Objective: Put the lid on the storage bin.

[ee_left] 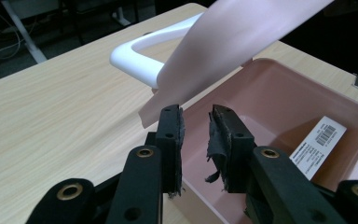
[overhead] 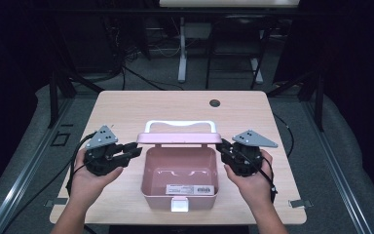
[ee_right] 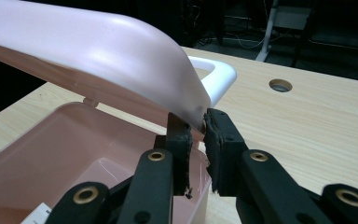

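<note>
1. A pale wood-grain table (overhead: pixel 126 112) stands on a grey carpeted floor (overhead: pixel 336 146) in a dim workspace.
2. A round dark cable hole (overhead: pixel 215 103) sits near the table's far edge, right of centre.
3. Small metal clips (overhead: pixel 299 204) lie at the table's near corners.
4. Beyond the table, the white leg of another desk (overhead: pixel 182 48) rises among loose black cables (overhead: pixel 141 78).
5. A metal rail (overhead: pixel 19 190) runs along the floor at left.

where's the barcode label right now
In the high view the barcode label lies on the floor of the open pink box, toward its near wall, just behind the white latch.
</note>
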Demonstrator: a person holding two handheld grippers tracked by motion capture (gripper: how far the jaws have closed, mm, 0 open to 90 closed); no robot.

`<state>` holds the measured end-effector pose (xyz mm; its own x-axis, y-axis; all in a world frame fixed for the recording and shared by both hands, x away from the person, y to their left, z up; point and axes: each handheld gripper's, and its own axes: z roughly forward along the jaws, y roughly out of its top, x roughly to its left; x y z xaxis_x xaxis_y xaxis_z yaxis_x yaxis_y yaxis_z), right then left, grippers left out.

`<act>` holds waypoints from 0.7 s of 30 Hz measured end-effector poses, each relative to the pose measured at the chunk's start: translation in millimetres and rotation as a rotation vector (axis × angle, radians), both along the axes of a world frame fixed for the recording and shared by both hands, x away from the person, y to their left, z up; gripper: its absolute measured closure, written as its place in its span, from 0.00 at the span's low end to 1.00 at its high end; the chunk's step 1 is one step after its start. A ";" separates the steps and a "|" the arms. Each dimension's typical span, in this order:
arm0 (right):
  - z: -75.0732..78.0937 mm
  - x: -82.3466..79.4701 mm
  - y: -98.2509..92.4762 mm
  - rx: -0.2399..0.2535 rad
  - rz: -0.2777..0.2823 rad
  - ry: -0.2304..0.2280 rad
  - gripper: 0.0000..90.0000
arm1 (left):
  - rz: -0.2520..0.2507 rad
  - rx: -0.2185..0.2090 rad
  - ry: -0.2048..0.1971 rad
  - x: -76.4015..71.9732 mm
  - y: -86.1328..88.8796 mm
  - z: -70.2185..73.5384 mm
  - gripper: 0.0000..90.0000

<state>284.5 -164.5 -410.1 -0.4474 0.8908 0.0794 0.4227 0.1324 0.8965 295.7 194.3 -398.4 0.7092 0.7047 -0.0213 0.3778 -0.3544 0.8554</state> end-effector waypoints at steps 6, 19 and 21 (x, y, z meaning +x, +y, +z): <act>-0.8 -0.9 -0.6 0.002 0.002 0.004 0.88 | 0.006 -0.011 -0.018 -2.8 -0.3 3.2 0.84; -1.4 -3.2 -2.3 0.006 0.017 0.021 0.87 | -0.005 -0.019 -0.042 -9.8 0.5 10.9 0.89; -1.2 -3.6 -2.4 0.006 0.017 0.020 0.87 | -0.006 -0.019 -0.042 -10.3 0.6 11.6 0.89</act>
<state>280.9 -166.9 -411.3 -0.4610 0.8824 0.0943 0.4385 0.1341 0.8887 285.3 194.9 -386.8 0.7139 0.7002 -0.0050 0.3397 -0.3401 0.8769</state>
